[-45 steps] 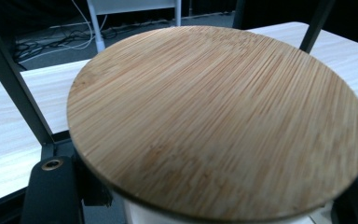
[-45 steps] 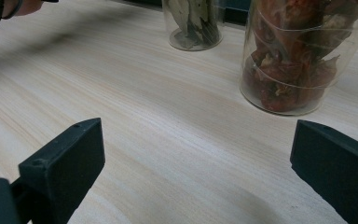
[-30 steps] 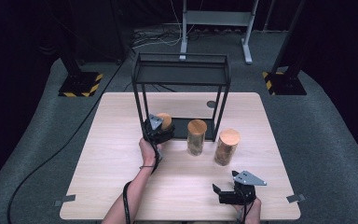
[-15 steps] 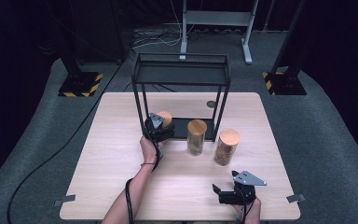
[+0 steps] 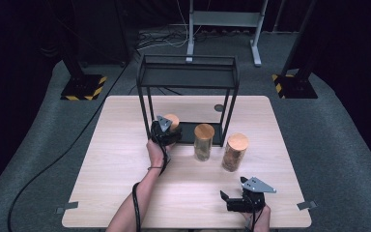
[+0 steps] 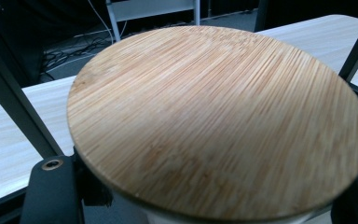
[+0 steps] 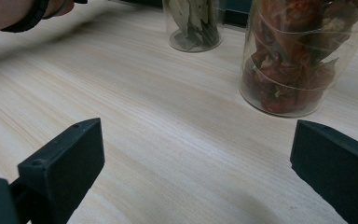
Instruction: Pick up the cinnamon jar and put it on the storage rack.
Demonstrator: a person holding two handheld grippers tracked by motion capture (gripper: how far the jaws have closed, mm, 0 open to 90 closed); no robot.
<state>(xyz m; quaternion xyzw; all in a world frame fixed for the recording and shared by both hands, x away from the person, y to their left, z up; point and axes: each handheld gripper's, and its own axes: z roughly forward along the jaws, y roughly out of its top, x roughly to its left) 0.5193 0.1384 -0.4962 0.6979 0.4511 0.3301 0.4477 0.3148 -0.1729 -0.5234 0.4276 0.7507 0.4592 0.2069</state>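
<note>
Beside the rack (image 5: 188, 79), jar (image 7: 292, 51) holds red chillies.

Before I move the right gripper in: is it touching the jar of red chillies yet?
Apart. In the right gripper view the right gripper has its jaws wide open over bare table, with the chilli jar standing farther ahead; the high view shows the same gap.

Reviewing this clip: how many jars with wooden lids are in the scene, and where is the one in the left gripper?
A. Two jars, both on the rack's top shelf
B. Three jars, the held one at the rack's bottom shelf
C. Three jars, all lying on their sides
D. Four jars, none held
B: the left gripper is shut on one jar at the black rack's bottom shelf, while two more jars stand upright in front of the rack.
</note>
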